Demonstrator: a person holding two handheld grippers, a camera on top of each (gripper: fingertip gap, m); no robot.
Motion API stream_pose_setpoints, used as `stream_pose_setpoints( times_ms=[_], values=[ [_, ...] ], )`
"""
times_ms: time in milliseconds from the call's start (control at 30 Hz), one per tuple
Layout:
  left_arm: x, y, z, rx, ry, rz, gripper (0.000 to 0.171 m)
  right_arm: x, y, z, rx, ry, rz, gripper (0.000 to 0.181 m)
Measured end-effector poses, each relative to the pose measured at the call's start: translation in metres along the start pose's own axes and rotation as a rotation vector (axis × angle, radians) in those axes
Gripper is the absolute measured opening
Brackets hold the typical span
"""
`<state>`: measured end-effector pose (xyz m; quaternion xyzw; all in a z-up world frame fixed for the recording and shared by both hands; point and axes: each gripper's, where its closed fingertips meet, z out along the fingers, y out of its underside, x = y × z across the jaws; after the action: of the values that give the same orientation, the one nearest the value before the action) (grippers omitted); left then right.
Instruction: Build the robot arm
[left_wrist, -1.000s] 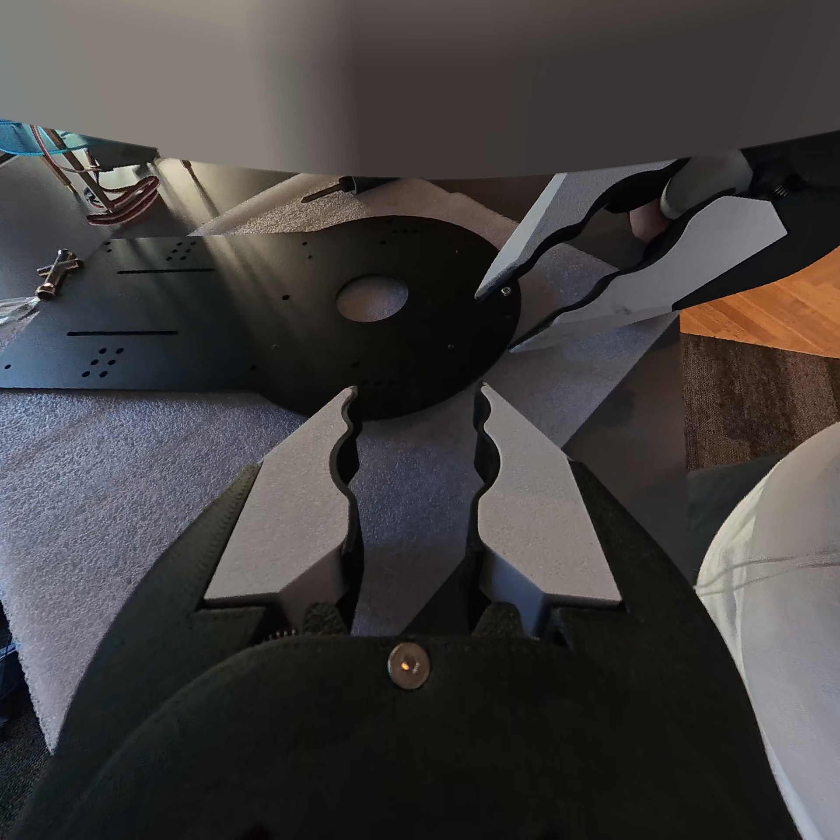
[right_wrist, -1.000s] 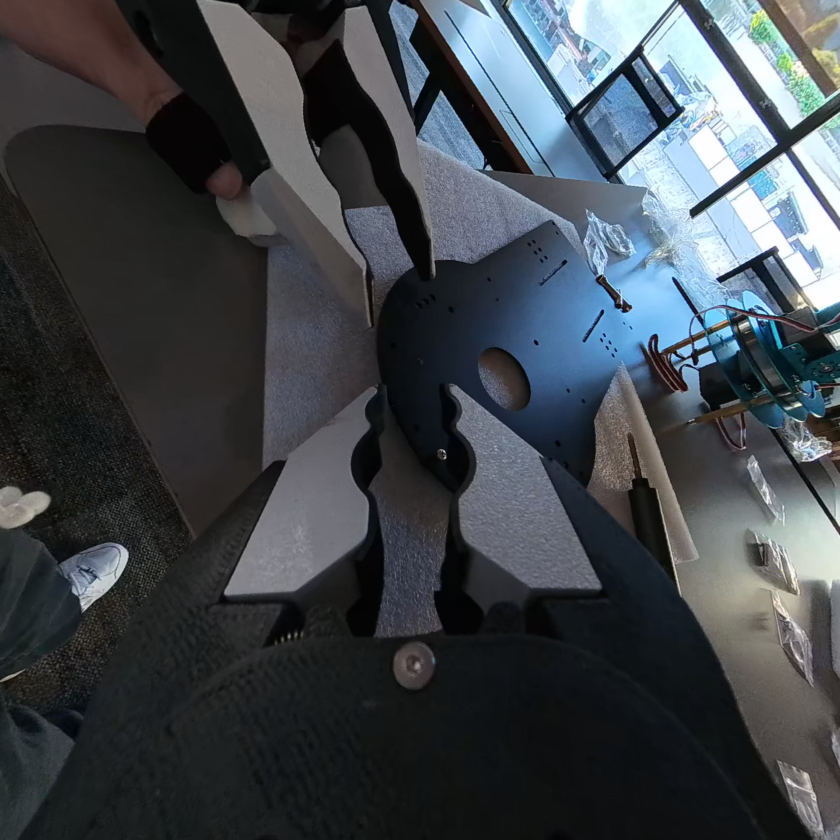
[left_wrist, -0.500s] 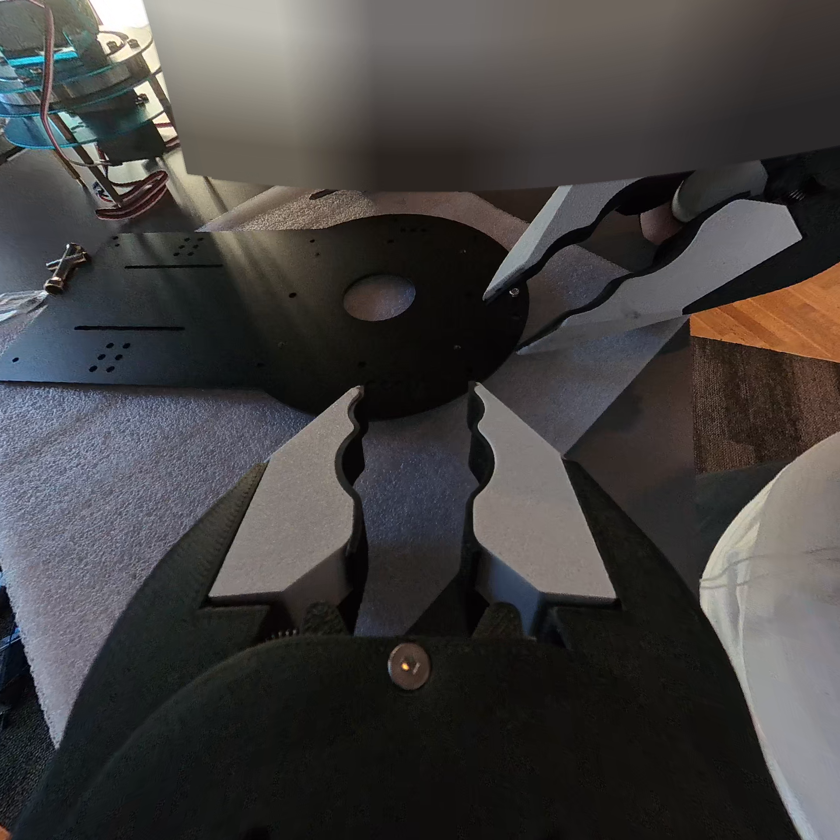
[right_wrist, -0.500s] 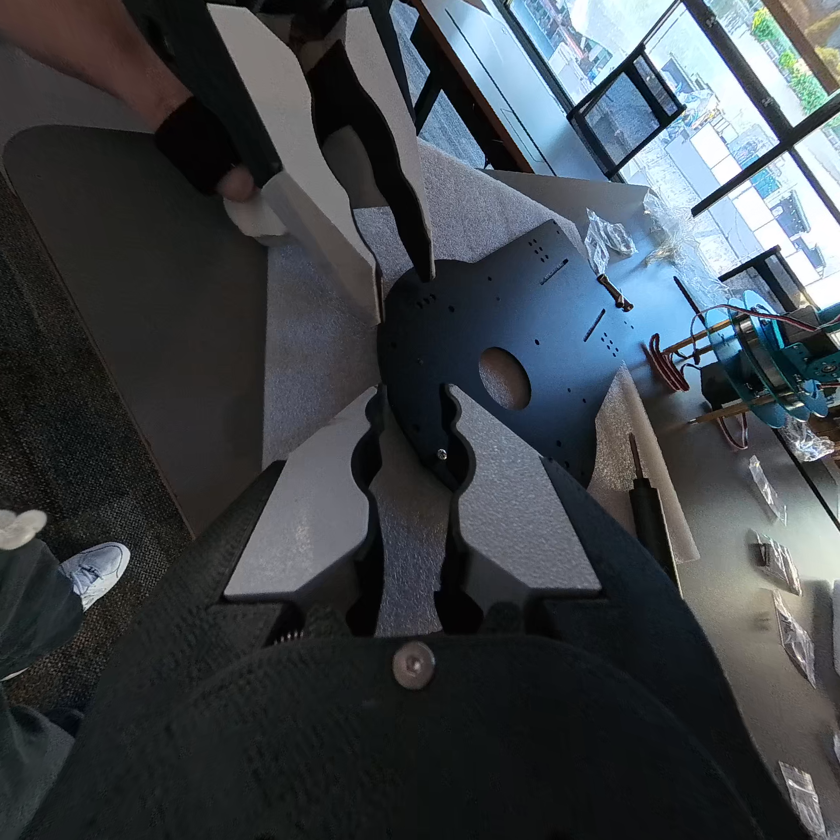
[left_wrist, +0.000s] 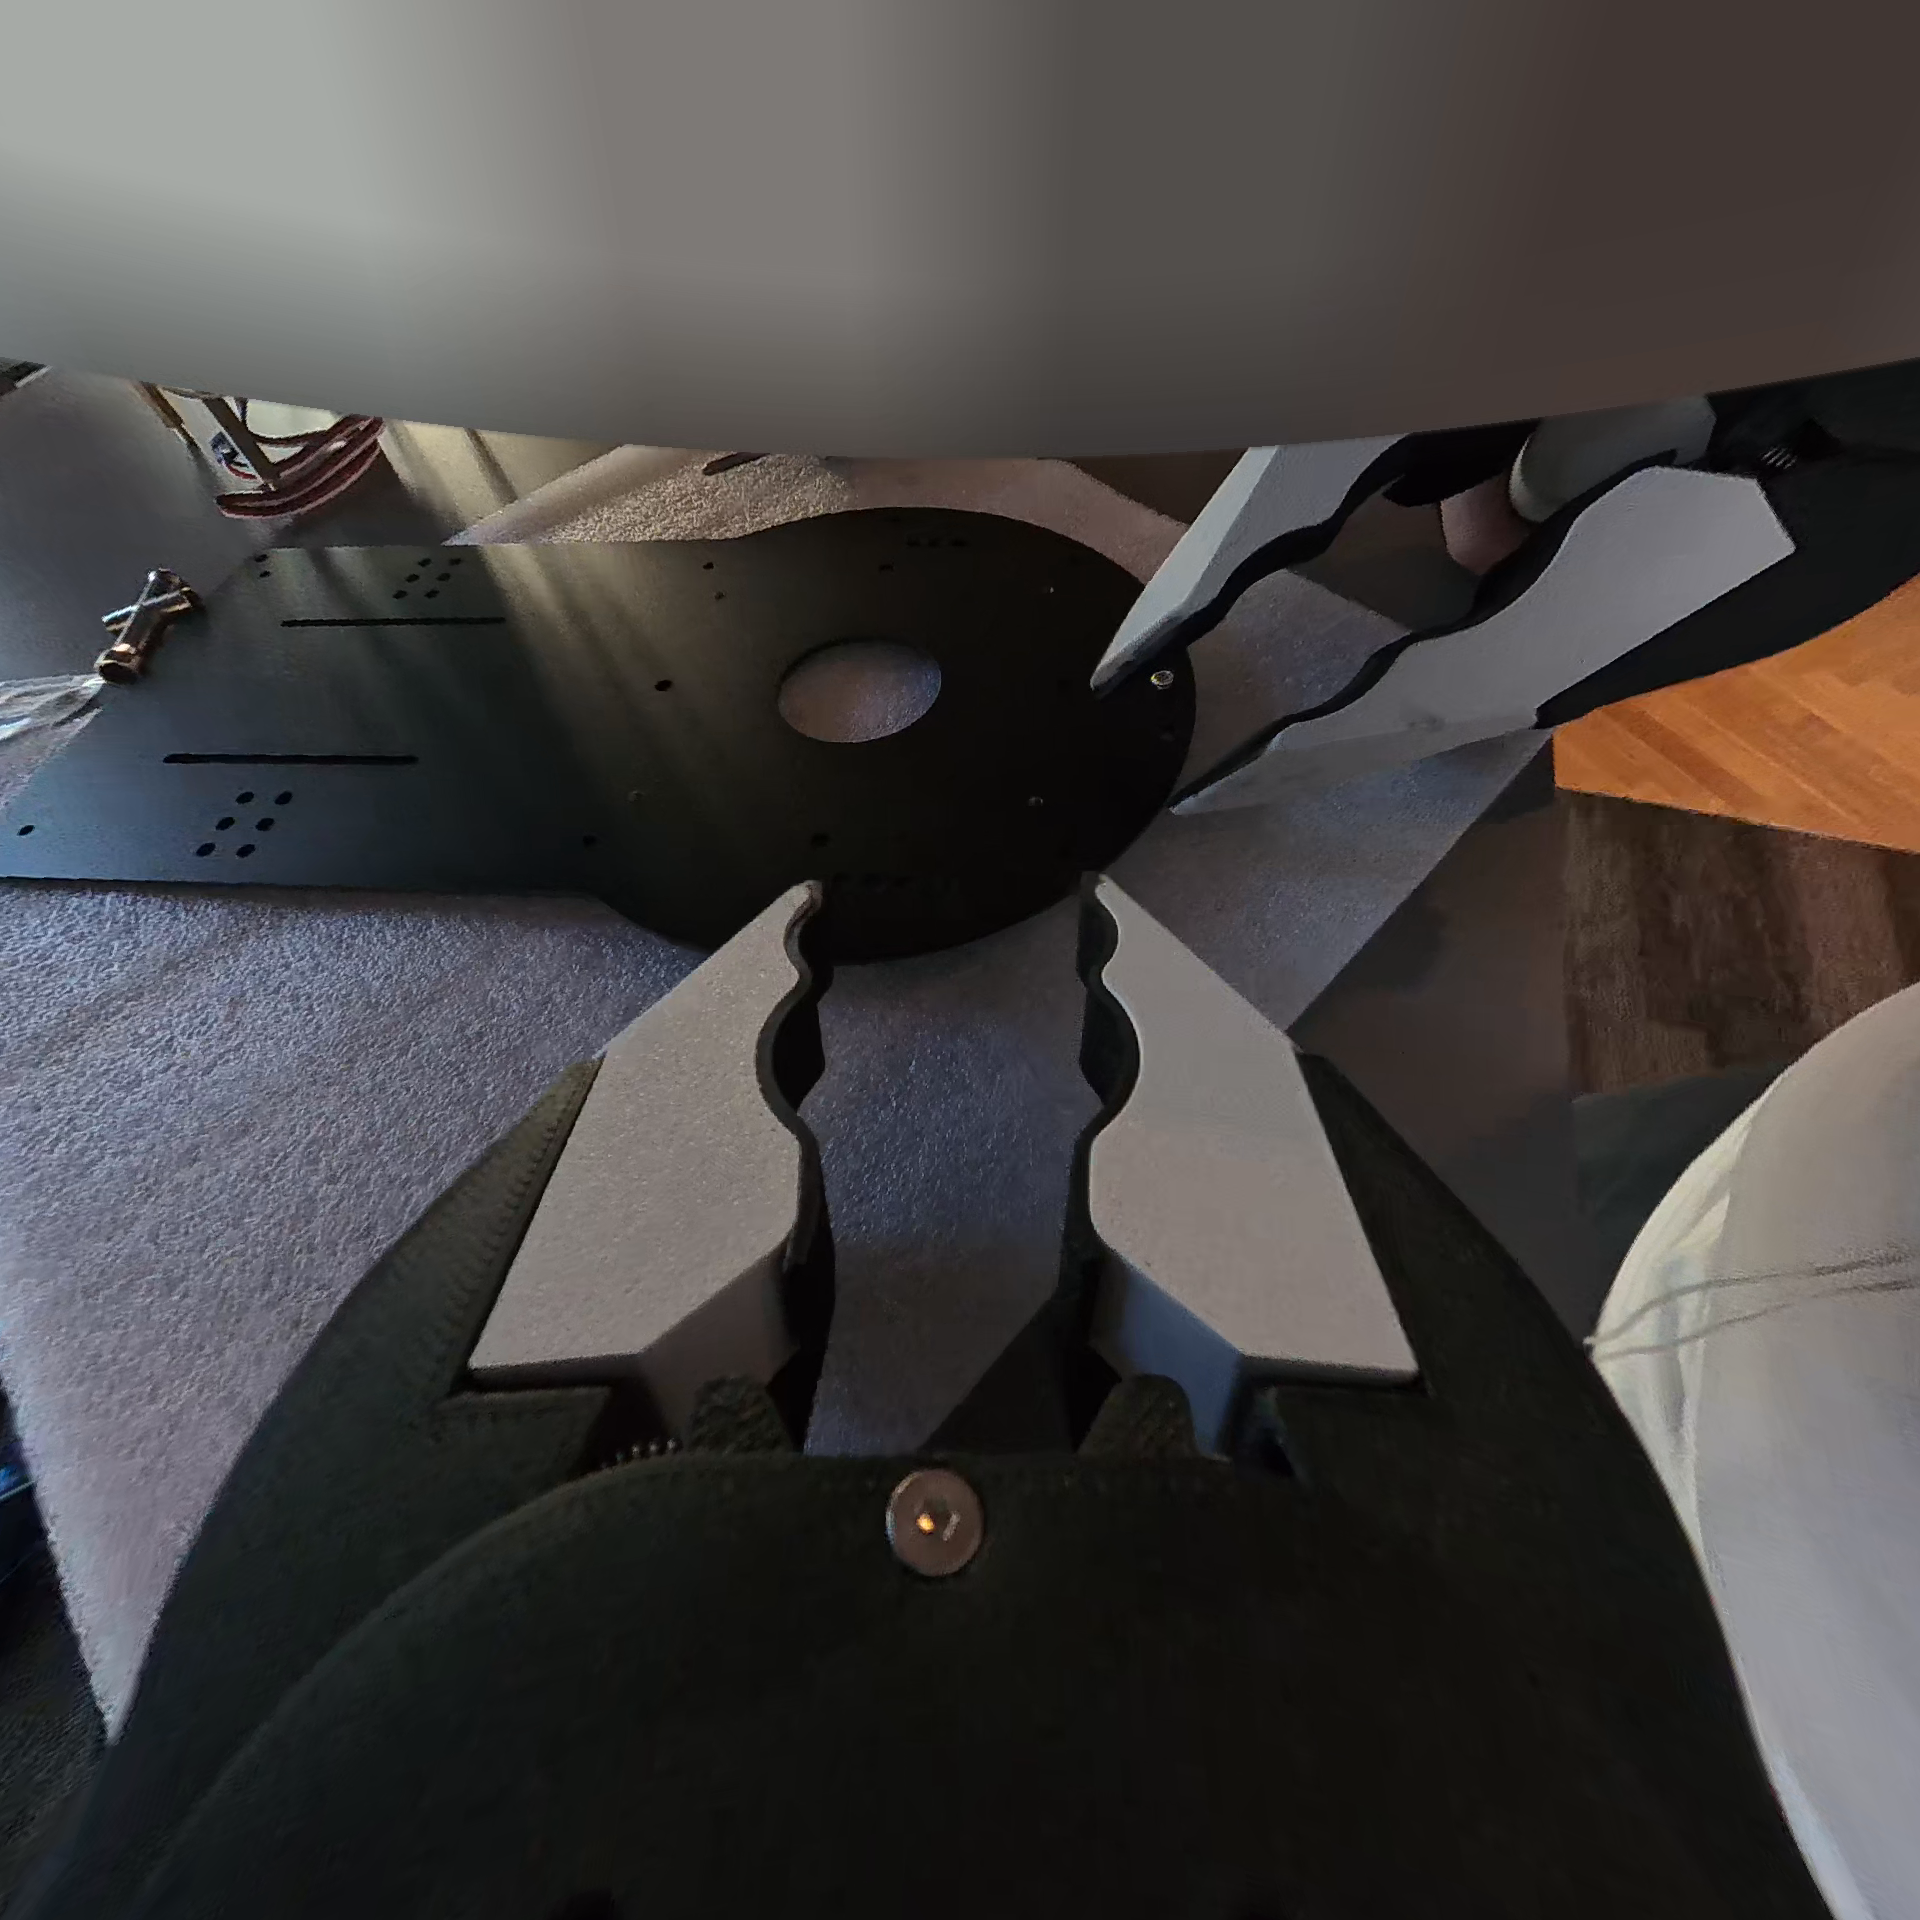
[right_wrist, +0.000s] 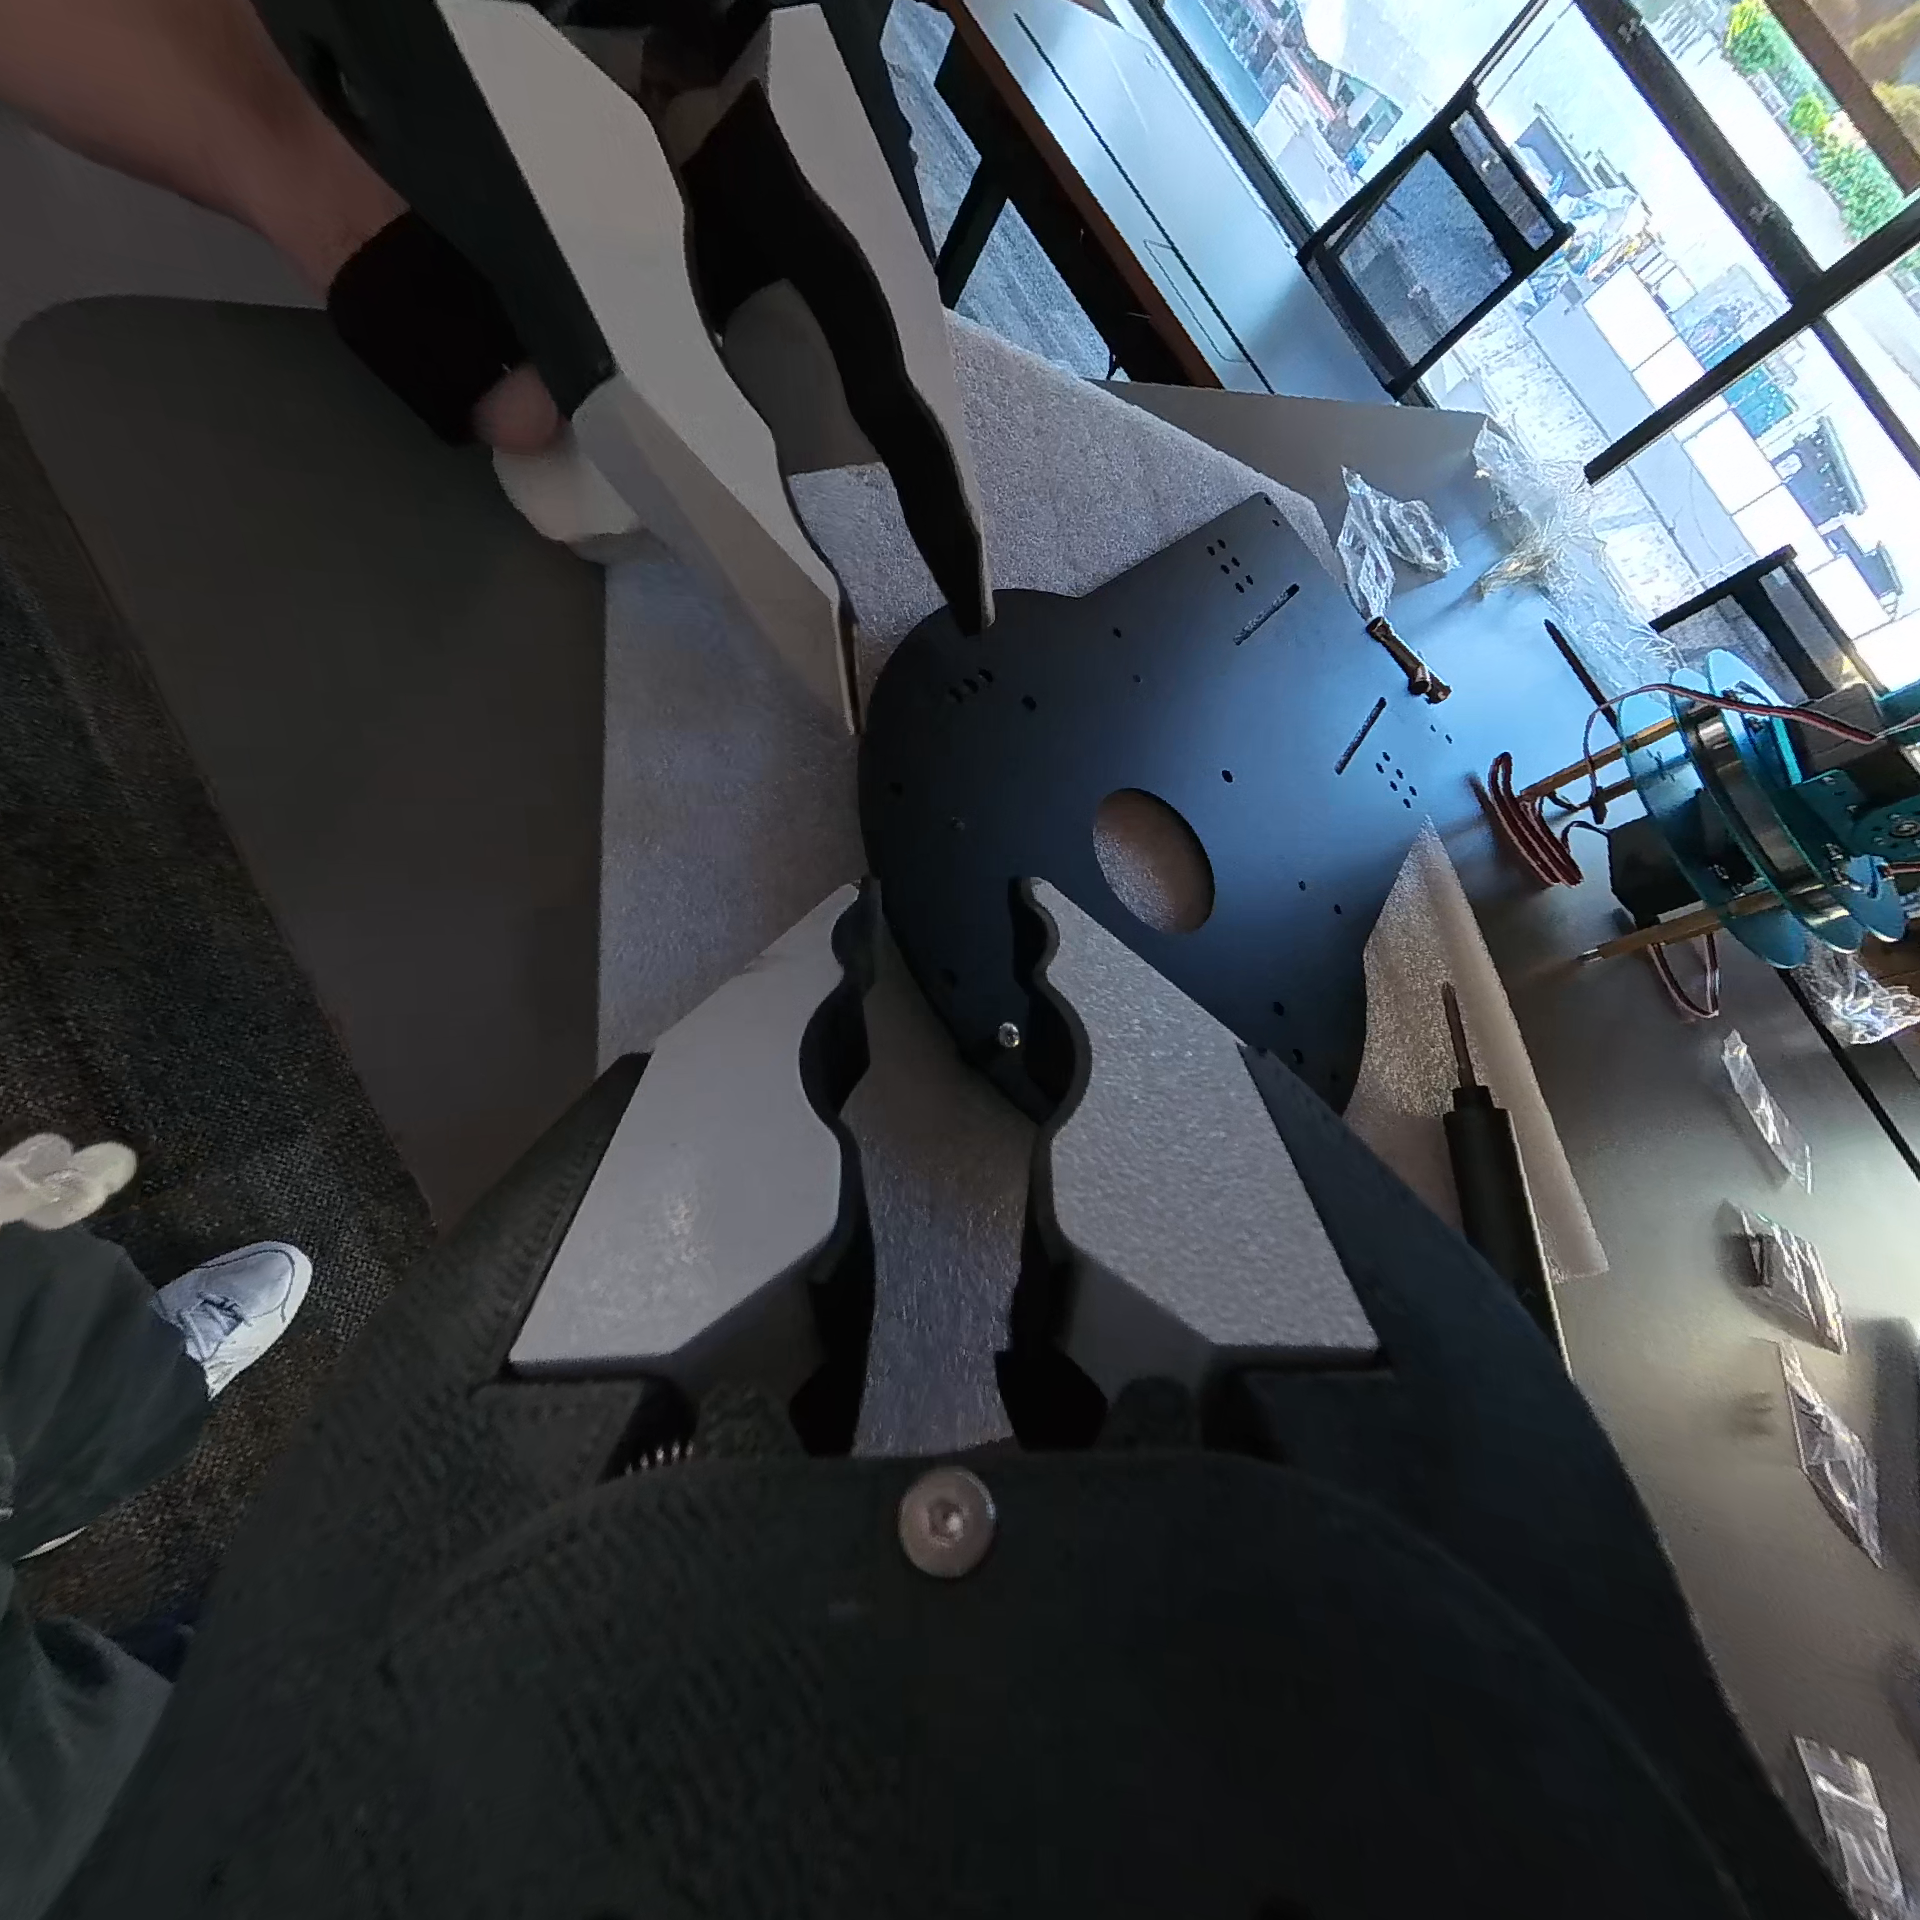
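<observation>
A flat black plate (left_wrist: 582, 727) with a round end, a round hole and many small holes lies on grey foam (left_wrist: 312, 1039); it also shows in the right wrist view (right_wrist: 1226, 727). My left gripper (left_wrist: 951, 888) is open and empty, with its tips at the near rim of the round end. My right gripper (right_wrist: 948, 891) is open, and the plate's rim lies between its fingers. A small silver screw (right_wrist: 1008, 1032) sits in the plate between them; it also shows in the left wrist view (left_wrist: 1161, 677). Each gripper shows in the other's view, the right (left_wrist: 1143, 738) and the left (right_wrist: 909, 670).
A dark screwdriver (right_wrist: 1475, 1143) lies on the foam's edge. A brass cross-shaped tool (left_wrist: 145, 618) lies beyond the plate. A blue disc assembly with red wires (right_wrist: 1766, 831) and small plastic bags (right_wrist: 1787, 1278) sit on the grey table. Carpet (right_wrist: 156, 831) lies below the table edge. Left tips to right tips: about 5 cm. The right tips stand about 15 cm off the dark screwdriver (right_wrist: 1475, 1143).
The left wrist view tilted up a little and came back down. Both grippers stay at the plate's round end with their jaws as before.
</observation>
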<state>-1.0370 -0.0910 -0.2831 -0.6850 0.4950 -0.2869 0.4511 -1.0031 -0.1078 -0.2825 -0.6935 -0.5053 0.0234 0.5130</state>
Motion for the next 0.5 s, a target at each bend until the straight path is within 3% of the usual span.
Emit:
stream_pose_setpoints(
  times_ms=[167, 300, 500],
  values=[
    [0.002, -0.008, -0.01, 0.074, 0.058, -0.127, 0.051, 0.004, 0.0, -0.014, -0.008, 0.027, 0.05, 0.025],
    [-0.004, -0.015, -0.018, 0.079, 0.004, -0.136, 0.049, 0.022, 0.006, -0.043, -0.016, 0.081, 0.09, 0.025],
    [-0.008, -0.073, -0.025, 0.145, -0.083, -0.157, 0.046, 0.104, 0.049, -0.123, 0.001, 0.269, 0.247, 0.025]
  ],
)
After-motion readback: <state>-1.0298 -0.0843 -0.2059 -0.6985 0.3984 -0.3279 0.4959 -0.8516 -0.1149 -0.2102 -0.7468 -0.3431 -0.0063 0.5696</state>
